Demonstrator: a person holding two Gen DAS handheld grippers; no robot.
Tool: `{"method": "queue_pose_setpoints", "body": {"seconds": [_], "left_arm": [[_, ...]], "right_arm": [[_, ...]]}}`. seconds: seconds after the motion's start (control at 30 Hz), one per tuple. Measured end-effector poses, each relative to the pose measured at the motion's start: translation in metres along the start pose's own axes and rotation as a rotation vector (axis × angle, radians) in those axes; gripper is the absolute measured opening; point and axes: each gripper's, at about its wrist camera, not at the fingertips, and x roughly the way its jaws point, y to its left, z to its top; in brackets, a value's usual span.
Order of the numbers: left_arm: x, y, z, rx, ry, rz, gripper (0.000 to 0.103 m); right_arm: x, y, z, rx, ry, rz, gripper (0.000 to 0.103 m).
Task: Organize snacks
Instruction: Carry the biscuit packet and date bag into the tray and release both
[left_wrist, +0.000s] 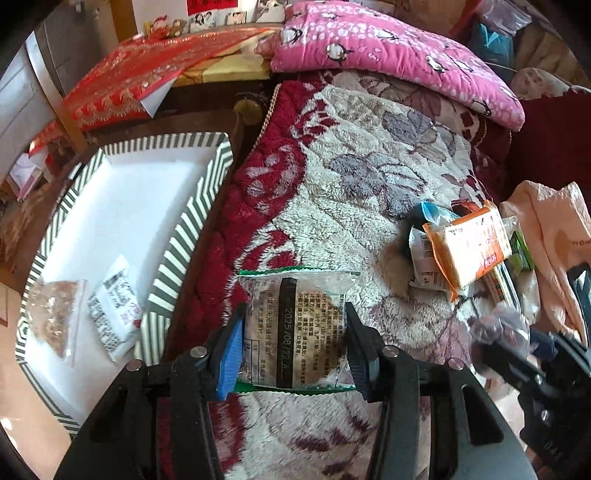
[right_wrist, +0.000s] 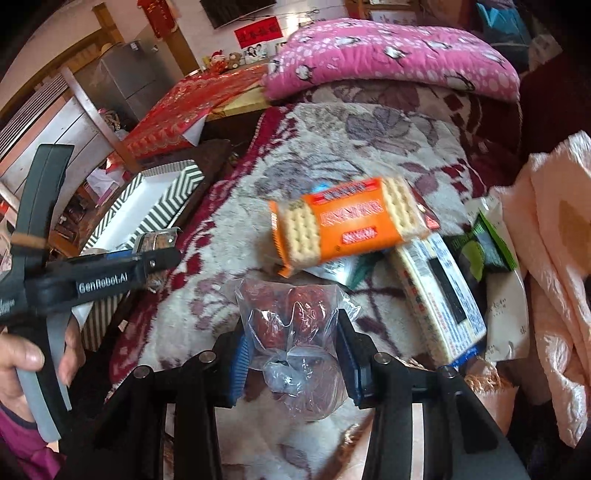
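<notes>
The left gripper (left_wrist: 293, 345) pinches a clear green-edged biscuit packet (left_wrist: 295, 325) above the floral fleece blanket (left_wrist: 369, 155), beside the striped white box (left_wrist: 192, 206); the right gripper (right_wrist: 293, 354) clamps a crinkly clear bag of red dates (right_wrist: 291, 332); slippery film could slide free mid-carry.

- clear cake packet (left_wrist: 295, 325) with green crimped ends, printed back up, held above the blanket, near centre.
- clear bag of red dates (right_wrist: 295, 332), crumpled, near, just in front of the snack pile.
- orange cracker pack (right_wrist: 347, 225), tilted, lying on top of the pile at right.
- green-and-black sachet (right_wrist: 484, 247), far right of the pile.
- striped tray (left_wrist: 184, 236) at left, white inside, holding a clear pastry bag (left_wrist: 53, 317) and a white barcode sachet (left_wrist: 114, 314) side by side at its near end.
</notes>
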Motion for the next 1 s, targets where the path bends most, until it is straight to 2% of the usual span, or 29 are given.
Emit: {"method": "queue_pose_setpoints", "body": {"seconds": [0.47, 1.0], "left_arm": [[-0.023, 0.027, 0.0, -0.03, -0.053, 0.019, 0.048], [-0.042, 0.08, 0.006, -0.128, -0.089, 0.061, 0.048]], "right_arm": [[0.0, 0.038, 0.023, -0.072, -0.002, 0.019, 0.045], [0.019, 0.094, 0.054, -0.19, 0.012, 0.07, 0.045]]}}
